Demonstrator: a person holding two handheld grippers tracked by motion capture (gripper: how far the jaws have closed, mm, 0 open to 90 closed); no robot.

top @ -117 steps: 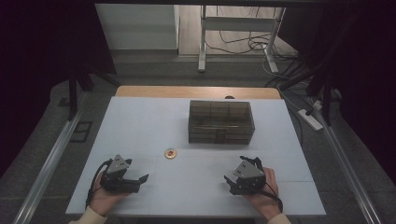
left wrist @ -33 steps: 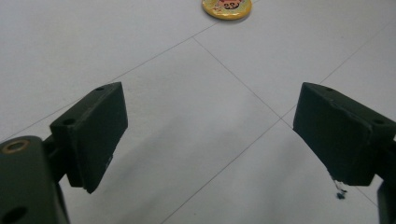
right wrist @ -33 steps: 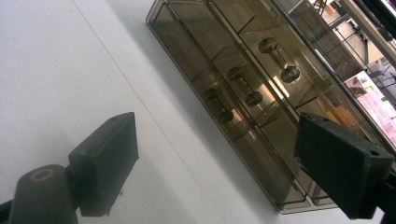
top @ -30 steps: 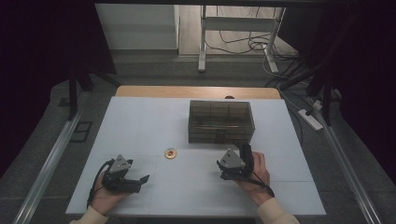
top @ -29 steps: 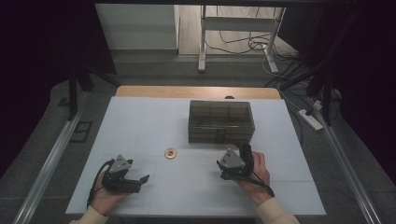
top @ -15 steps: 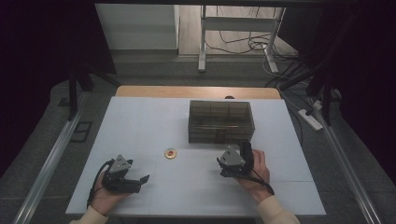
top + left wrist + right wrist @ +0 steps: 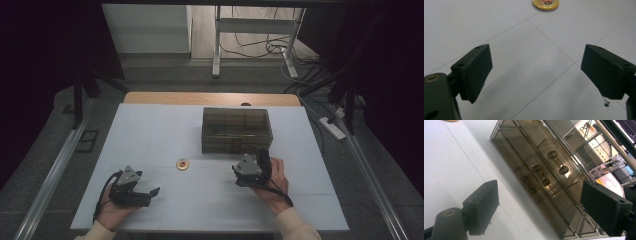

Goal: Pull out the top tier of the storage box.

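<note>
A smoky see-through drawer box (image 7: 236, 129) stands at the middle back of the white table (image 7: 150, 130). In the right gripper view the box (image 7: 534, 162) lies tilted across the frame, showing its brass drawer handles (image 7: 560, 168). My right gripper (image 7: 243, 175) rests open just in front of the box's right part, and its jaws (image 7: 541, 207) stand wide apart with nothing between them. A small round yellow badge (image 7: 183, 164) lies left of it. My left gripper (image 7: 148, 195) sits open near the front left, with the badge (image 7: 545, 3) farther ahead of it.
Thin seam lines (image 7: 549, 42) cross the table's surface. A wooden strip (image 7: 210, 98) runs along the far edge. Beyond it are a desk frame (image 7: 255, 30) and cables on the floor. Metal rails (image 7: 55, 175) flank both sides.
The right gripper has moved forward from the front edge towards the box and turned on its side; in the last second it only shifted slightly. The left gripper has stayed in place.
</note>
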